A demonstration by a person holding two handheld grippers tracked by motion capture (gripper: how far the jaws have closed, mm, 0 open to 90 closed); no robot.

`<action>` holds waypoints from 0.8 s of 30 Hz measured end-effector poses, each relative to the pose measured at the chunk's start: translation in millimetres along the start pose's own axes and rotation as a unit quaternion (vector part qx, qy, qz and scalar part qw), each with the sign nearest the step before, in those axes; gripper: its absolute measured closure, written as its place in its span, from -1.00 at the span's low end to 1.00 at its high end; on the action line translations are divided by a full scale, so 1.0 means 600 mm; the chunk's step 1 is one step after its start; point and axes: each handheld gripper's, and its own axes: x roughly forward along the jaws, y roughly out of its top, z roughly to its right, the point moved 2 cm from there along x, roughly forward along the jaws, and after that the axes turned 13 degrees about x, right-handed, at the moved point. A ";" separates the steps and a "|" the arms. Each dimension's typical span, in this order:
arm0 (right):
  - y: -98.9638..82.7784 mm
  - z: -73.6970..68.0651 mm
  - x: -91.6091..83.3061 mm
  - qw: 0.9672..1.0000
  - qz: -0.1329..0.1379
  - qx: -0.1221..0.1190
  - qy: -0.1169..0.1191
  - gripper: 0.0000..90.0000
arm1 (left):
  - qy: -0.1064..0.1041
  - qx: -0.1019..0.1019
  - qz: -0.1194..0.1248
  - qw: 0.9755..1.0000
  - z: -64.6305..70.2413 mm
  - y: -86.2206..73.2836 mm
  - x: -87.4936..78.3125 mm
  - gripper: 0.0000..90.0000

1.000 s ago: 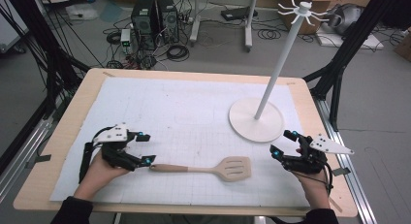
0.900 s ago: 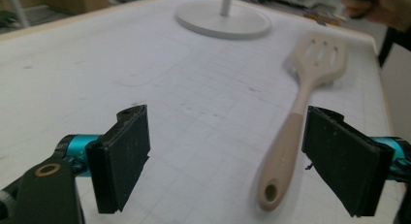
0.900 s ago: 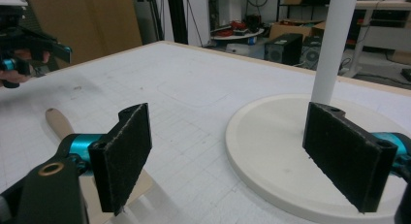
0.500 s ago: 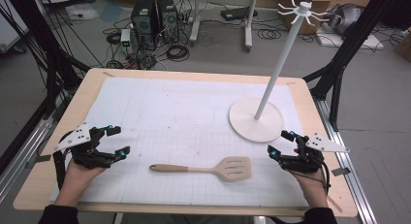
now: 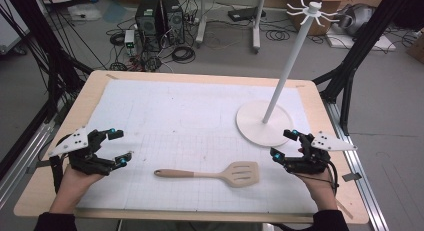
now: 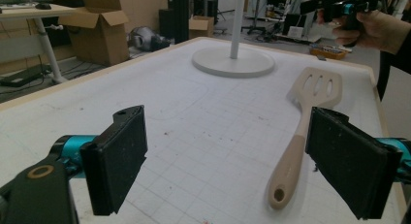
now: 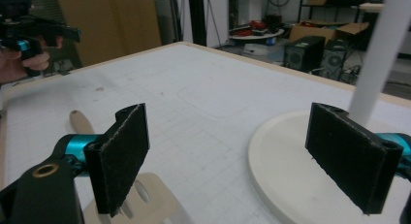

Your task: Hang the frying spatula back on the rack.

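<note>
white gridded mat on the counter (image 5: 60, 191): spatula (image 5: 212, 173) lies flat near the front edge, free between both hands, handle toward the left gripper (image 5: 120, 147). that gripper, jaws spread and empty, has drawn back leftward off the handle since a second ago. right gripper (image 5: 283, 144), spread, waits beside the hook stand (image 5: 262, 122).

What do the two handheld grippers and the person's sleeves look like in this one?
Both the left gripper and the right gripper are black, with teal joints behind flat black padded jaws. Each carries a pale grey three-cornered plate dotted with small holes, and the left gripper view shows a brass-coloured ring on the frame. A black cable trails from the right one. The sleeves are dark.
</note>
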 end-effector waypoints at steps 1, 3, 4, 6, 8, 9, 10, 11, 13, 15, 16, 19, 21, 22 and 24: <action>0.000 0.000 0.000 1.000 0.000 0.000 0.000 -0.66 | 0.001 -0.001 0.000 1.000 0.001 0.001 -0.001 -0.65; 0.008 -0.008 0.009 1.000 -0.011 -0.006 0.011 -0.67 | -0.003 -0.001 0.003 1.000 0.003 0.003 -0.002 -0.66; 0.011 -0.011 0.013 1.000 -0.014 -0.012 0.014 -0.66 | -0.006 0.000 0.003 1.000 0.003 0.004 -0.003 -0.66; 0.023 -0.025 0.029 0.999 -0.025 -0.024 0.033 -0.66 | -0.006 -0.001 0.006 1.000 0.004 0.006 -0.005 -0.66; 0.025 -0.027 0.034 0.999 -0.027 -0.029 0.035 -0.66 | -0.005 0.001 0.006 1.000 0.003 0.006 -0.006 -0.66; 0.028 -0.033 0.042 0.998 -0.033 -0.033 0.039 -0.66 | -0.004 -0.001 0.004 1.000 0.003 0.006 -0.006 -0.66; 0.029 -0.036 0.046 0.998 -0.038 -0.036 0.042 -0.66 | -0.006 -0.001 0.003 1.000 0.003 0.004 -0.005 -0.67; 0.031 -0.041 0.054 0.997 -0.045 -0.041 0.044 -0.66 | -0.007 -0.003 0.003 1.000 0.003 0.003 -0.005 -0.67; 0.033 -0.048 0.067 0.996 -0.056 -0.045 0.051 -0.66 | -0.004 -0.003 -0.002 1.000 0.001 0.000 -0.005 -0.67; 0.034 -0.055 0.079 0.995 -0.065 -0.051 0.057 -0.65 | -0.002 -0.007 -0.004 1.000 0.001 -0.002 -0.005 -0.67; 0.034 -0.056 0.084 0.994 -0.067 -0.055 0.059 -0.65 | -0.002 -0.008 -0.002 1.000 0.000 -0.002 -0.006 -0.67; 0.034 -0.065 0.102 0.993 -0.080 -0.056 0.070 -0.65 | -0.004 -0.006 -0.001 1.000 0.000 -0.001 -0.008 -0.67; 0.035 -0.070 0.113 0.991 -0.091 -0.061 0.077 -0.65 | -0.004 -0.005 -0.003 1.000 0.000 -0.001 -0.008 -0.67; 0.035 -0.073 0.117 0.990 -0.097 -0.062 0.081 -0.65 | -0.004 -0.005 -0.003 1.000 0.000 -0.001 -0.007 -0.67; 0.034 -0.083 0.137 0.987 -0.115 -0.071 0.090 -0.65 | -0.006 -0.006 -0.005 1.000 0.000 -0.002 -0.006 -0.67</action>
